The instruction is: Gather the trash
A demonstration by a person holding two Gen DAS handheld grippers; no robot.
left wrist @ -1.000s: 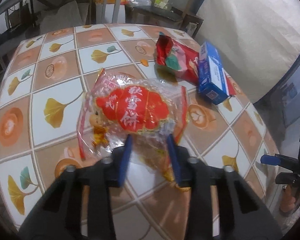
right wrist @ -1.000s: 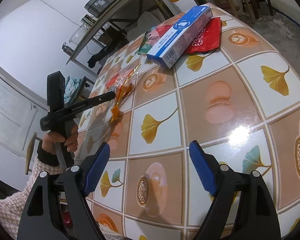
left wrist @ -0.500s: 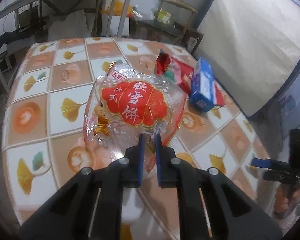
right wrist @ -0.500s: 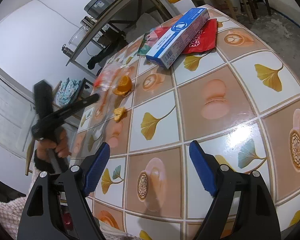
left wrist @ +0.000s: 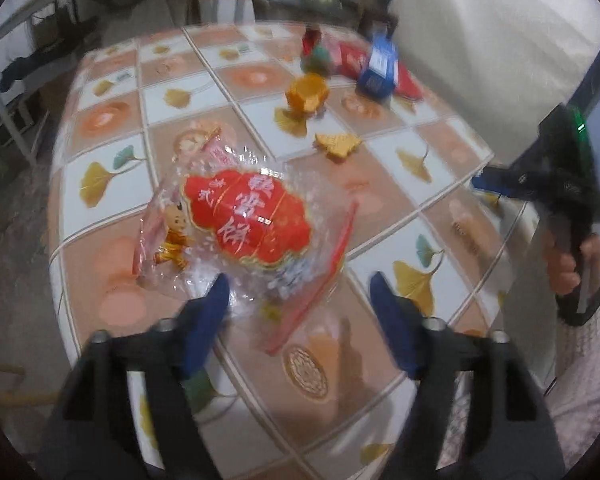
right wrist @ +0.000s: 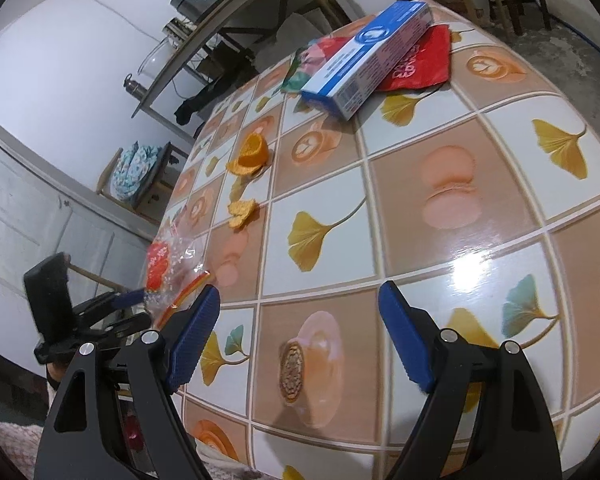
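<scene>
worktop (left wrist: pixel 260 120): a tiled top with leaf and cup prints; all the trash lies on it, and its near edge is close to the bag, so anything nudged toward the person could slide off onto the floor.
blue box (right wrist: pixel 364 68): rests at the far end, partly on top of a red pouch (right wrist: pixel 420 64); pulling either one alone could likely drag or tip the other.
snack bag (left wrist: pixel 244 224): clear crinkly plastic with a red label, near the worktop's front edge, its lower end between the left gripper's blue pads. It looks slack and slippery, so it may slump away, or spill crumbs if it is re-taken by a loose corner.
left gripper (left wrist: pixel 300 300): jaws opening, spread wide around the bag's lower end; whether the left pad brushes the film is unclear. The picture is blurred, so a re-grip could well miss.
right gripper (right wrist: pixel 300 312): jaws wide apart and empty above bare tiles, well apart from any trash.
orange peel cup (left wrist: pixel 307 94): far side, light, prone to roll.
peel scrap (left wrist: pixel 337 145): small and flat, hard to pinch.
</scene>
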